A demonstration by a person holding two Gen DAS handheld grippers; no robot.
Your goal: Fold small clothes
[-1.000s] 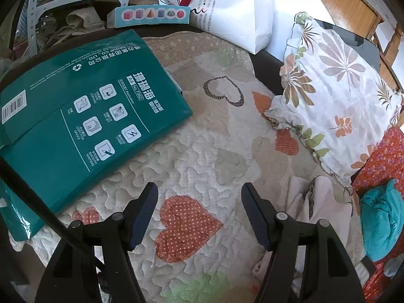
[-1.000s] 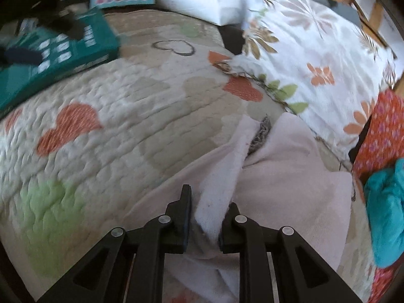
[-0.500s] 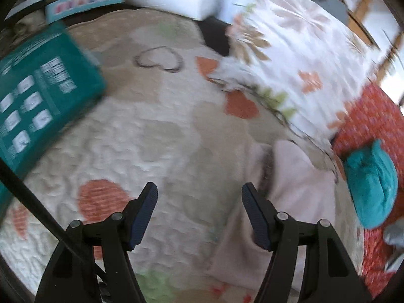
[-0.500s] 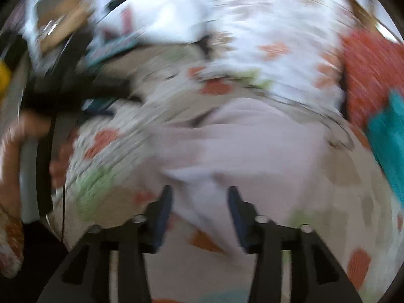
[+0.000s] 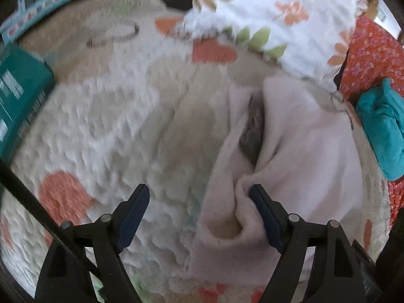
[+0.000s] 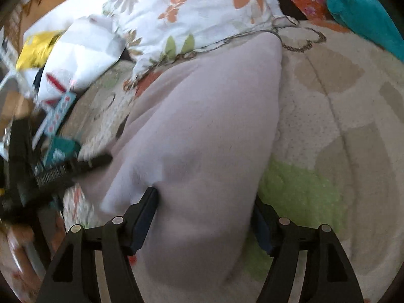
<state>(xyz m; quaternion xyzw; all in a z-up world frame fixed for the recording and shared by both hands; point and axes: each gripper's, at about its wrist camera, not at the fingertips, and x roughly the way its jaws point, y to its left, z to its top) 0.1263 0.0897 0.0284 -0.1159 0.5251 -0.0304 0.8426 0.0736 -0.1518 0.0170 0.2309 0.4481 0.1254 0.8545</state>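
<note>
- Pale pink fleece garment (image 5: 298,151): your task item lies on the heart-patterned quilt (image 5: 126,126), just below the floral pillow (image 5: 277,12) in the left wrist view. Its surface is soft and napped, without print. One layer is turned over along a long fold, and a dark grey-brown patch shows in the opening of that fold.
- Garment, right wrist view (image 6: 202,139): here it appears as one broad, smooth, rounded panel, its far end reaching the pillow's (image 6: 189,12) trimmed edge.
- Left gripper (image 5: 199,194): your jaws stand spread wide. A rolled hem of the garment curls between them, touching the inner face of the right-hand finger; the left-hand finger is over bare quilt. Nothing is pinched.
- Right gripper (image 6: 205,197): your jaws are spread, straddling the near end of the garment, with cloth filling the gap. The left-hand finger touches the cloth; the right-hand finger is partly hidden behind the garment's edge.
- Teal garment (image 5: 381,126): bunched on the orange floral cloth (image 5: 371,53), to the right of the pillow.
- Green box (image 5: 17,96): on the quilt, well to the left of the pillow.
- White bag (image 6: 83,48): just left of the pillow in the right wrist view.
</note>
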